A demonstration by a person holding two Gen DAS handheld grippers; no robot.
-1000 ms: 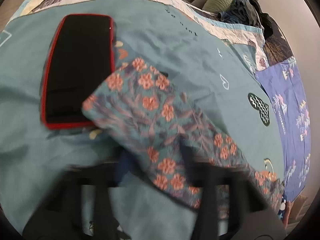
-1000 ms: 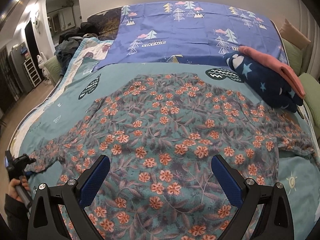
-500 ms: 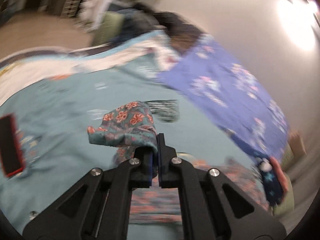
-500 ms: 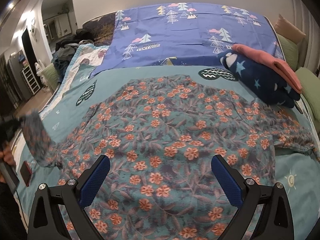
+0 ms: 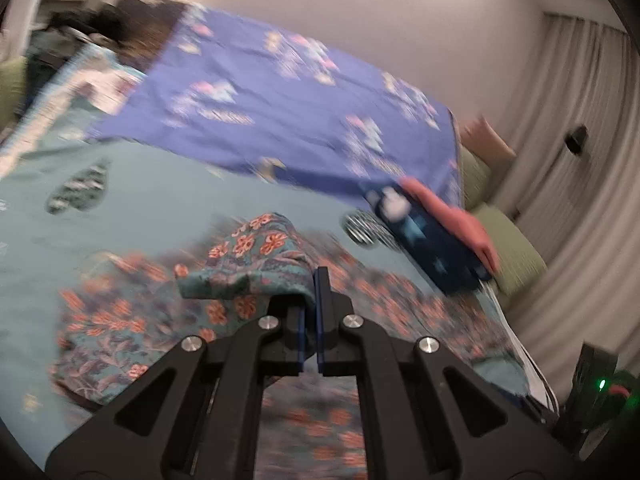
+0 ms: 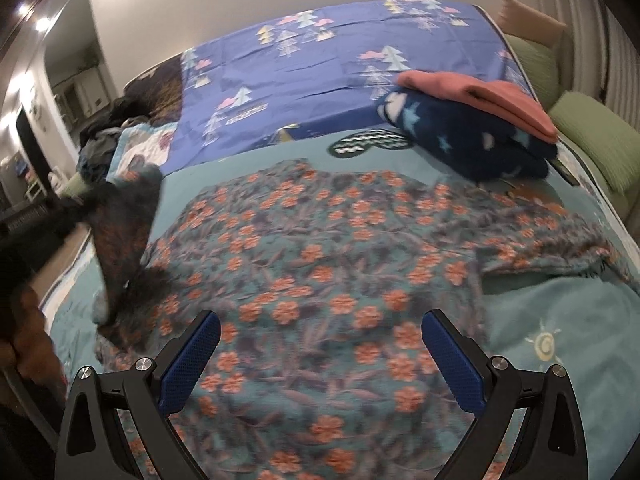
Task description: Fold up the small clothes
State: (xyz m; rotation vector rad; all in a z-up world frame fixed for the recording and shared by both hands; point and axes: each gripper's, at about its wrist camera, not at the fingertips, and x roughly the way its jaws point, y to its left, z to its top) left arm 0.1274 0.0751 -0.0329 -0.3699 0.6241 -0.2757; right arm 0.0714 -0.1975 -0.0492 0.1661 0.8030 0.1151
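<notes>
Right at the left gripper point(image 5: 311, 280), the jaws are pressed together on a bunched fold of the floral garment point(image 6: 320, 272), and that fold is lifted clear of the bed, drooping to the left of the fingers. In the right wrist view the raised part shows as a blurred dark flap at the left edge, near a hand point(image 6: 28, 344). The right gripper point(image 6: 320, 344) hangs above the garment's near portion with its blue pads point(image 6: 192, 356) spread wide and nothing between them. The rest of the garment lies flat across the teal bedspread point(image 6: 560, 320), one sleeve trailing to the right. Beyond it sits a folded stack: a navy star-print piece point(image 6: 472, 140) with a pink piece point(image 6: 480, 96) on top, resting at the edge of the purple tree-print sheet point(image 6: 320, 64). Green cushions point(image 6: 592, 128) line the bed's right side
</notes>
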